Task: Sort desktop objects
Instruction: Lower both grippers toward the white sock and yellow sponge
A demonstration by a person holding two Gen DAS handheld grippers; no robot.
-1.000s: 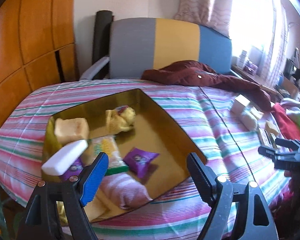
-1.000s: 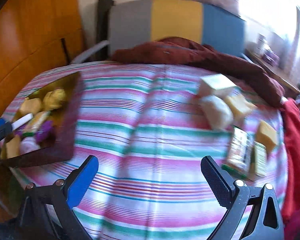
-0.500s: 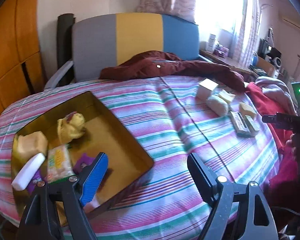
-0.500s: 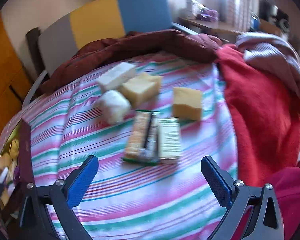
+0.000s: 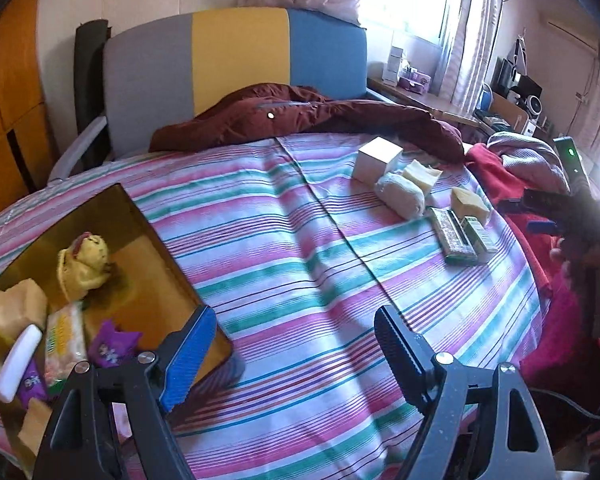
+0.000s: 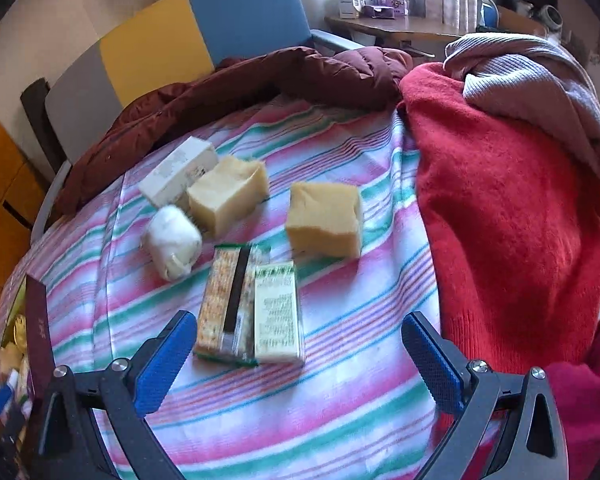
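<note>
**Unsorted items grouped on striped cloth; both grippers empty and spread**

Six loose items lie together on the striped cloth point(image 6: 340, 392). Nearest the right gripper point(image 6: 296, 356) are a cracker packet point(image 6: 220, 304) and a green-printed carton point(image 6: 278, 312), side by side and touching, both lying flat. Beyond them sits a yellow sponge block point(image 6: 324, 220), apart from the pair. A second, paler sponge block point(image 6: 228, 196) lies to its left, touching a white box point(image 6: 176, 176) behind it. A white rolled cloth point(image 6: 174, 242) lies just in front of that box.

The right gripper hangs above the cloth with its jaws wide apart and nothing between them; the packet and carton lie between its fingers in the view, slightly ahead of them.

The gold-lined tray point(image 5: 168, 264) sits well apart from this group, at the far left of the cloth. It holds a yellow soft toy point(image 5: 86, 260), a sponge block point(image 5: 20, 304), a yellow snack packet point(image 5: 64, 340), a purple sachet point(image 5: 112, 346) and a white tube point(image 5: 18, 358).

The left gripper point(image 5: 296, 352) is released, jaws spread and empty, its blue finger over the tray's near corner.

At the cloth's margin: a maroon jacket point(image 6: 260, 84) along the far edge, a red sweater point(image 6: 508, 220) at the right, and a chair with grey, yellow and blue panels point(image 5: 236, 52) behind.
</note>
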